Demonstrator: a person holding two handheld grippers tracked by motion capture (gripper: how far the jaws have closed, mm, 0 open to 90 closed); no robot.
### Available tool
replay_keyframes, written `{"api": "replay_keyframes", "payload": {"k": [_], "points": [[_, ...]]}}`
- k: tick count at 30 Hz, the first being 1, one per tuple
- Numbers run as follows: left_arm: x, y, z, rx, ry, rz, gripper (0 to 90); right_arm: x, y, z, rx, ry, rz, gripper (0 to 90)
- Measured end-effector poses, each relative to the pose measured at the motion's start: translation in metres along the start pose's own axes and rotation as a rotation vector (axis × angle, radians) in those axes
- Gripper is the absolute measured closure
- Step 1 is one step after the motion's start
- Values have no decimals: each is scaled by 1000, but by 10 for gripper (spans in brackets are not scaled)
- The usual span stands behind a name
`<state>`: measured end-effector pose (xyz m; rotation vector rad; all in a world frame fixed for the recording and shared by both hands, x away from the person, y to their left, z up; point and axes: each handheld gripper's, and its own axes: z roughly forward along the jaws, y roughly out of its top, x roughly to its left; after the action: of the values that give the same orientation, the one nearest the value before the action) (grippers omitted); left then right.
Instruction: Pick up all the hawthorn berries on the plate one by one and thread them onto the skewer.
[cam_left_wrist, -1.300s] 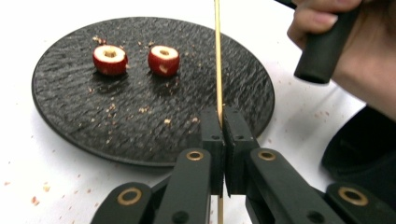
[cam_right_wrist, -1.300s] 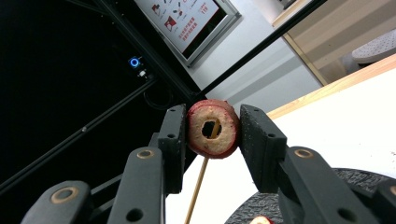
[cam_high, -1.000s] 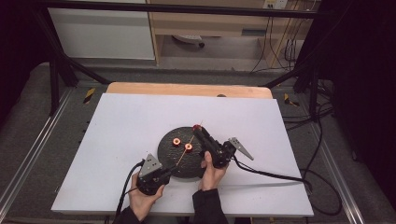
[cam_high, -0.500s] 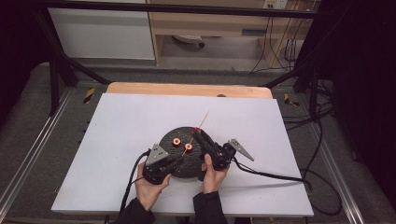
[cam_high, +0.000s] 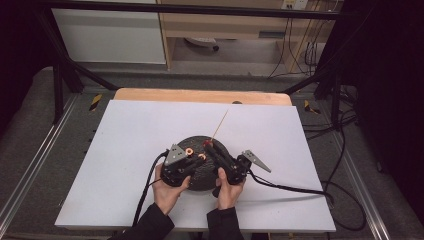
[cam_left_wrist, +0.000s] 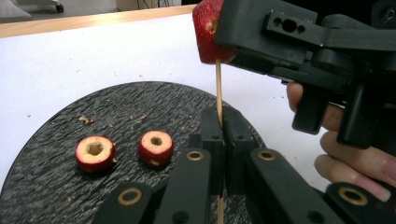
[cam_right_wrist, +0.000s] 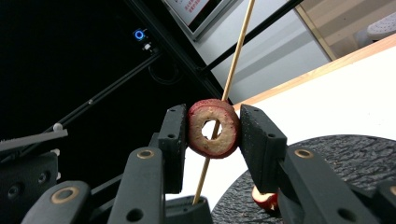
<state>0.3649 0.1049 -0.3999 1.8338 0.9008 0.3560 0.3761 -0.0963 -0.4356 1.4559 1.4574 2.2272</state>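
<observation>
My left gripper (cam_left_wrist: 219, 135), low centre of its own view, is clamped tight on the skewer (cam_left_wrist: 217, 86). My right gripper (cam_right_wrist: 212, 128) pinches a cored fruit ring (cam_right_wrist: 214, 127) mid-frame, the skewer passing through its hole. Two more rings (cam_left_wrist: 95, 152) lie lower left on the plate (cam_left_wrist: 140, 102).

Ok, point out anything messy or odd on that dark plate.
Small crumbs lie scattered over the black plate, mostly behind the two cored red fruit pieces. Those pieces lie flat and whole. Nothing else looks off.
</observation>
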Motion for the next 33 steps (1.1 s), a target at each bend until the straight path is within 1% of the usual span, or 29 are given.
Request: {"api": "replay_keyframes", "payload": {"k": [4,6,9,11,12,13,15,20,22,24,25,26,28,29,32,33], "points": [[0,0,1,1,-4,2,879,1,0,-1,13,-3,-4,631],[1,0,0,2,-3,10,880,0,0,-1,25,-2,-10,629],[2,-1,-1,2,-11,7,880,0,1,-1,49,3,-17,617],[3,-2,-3,-1,-9,12,881,0,3,-1,67,5,-16,558],[3,-2,-5,-3,-10,13,880,1,4,-1,73,5,-19,553],[4,-3,-6,-3,-10,13,880,0,5,-1,81,12,-32,535],[7,-5,-10,3,-8,25,880,1,8,-2,102,9,-53,460],[13,-11,-19,31,11,53,880,0,18,-7,179,6,-102,301],[18,-14,-23,41,18,52,880,-2,20,-8,208,0,-133,249],[22,-17,-27,50,19,55,880,-4,22,-8,251,-15,-154,192],[22,-17,-27,50,19,55,880,-4,22,-8,251,-15,-154,192],[26,-20,-31,60,27,53,879,-5,23,-8,298,-25,-164,157],[30,-23,-35,64,29,43,879,-6,22,-8,322,-35,-182,128],[32,-25,-37,67,30,44,878,-7,22,-7,337,-40,-188,112],[37,-29,-42,83,28,55,878,-10,22,-6,400,-61,-206,63],[37,-29,-42,83,28,55,878,-12,23,-5,422,-60,-221,52]]}}
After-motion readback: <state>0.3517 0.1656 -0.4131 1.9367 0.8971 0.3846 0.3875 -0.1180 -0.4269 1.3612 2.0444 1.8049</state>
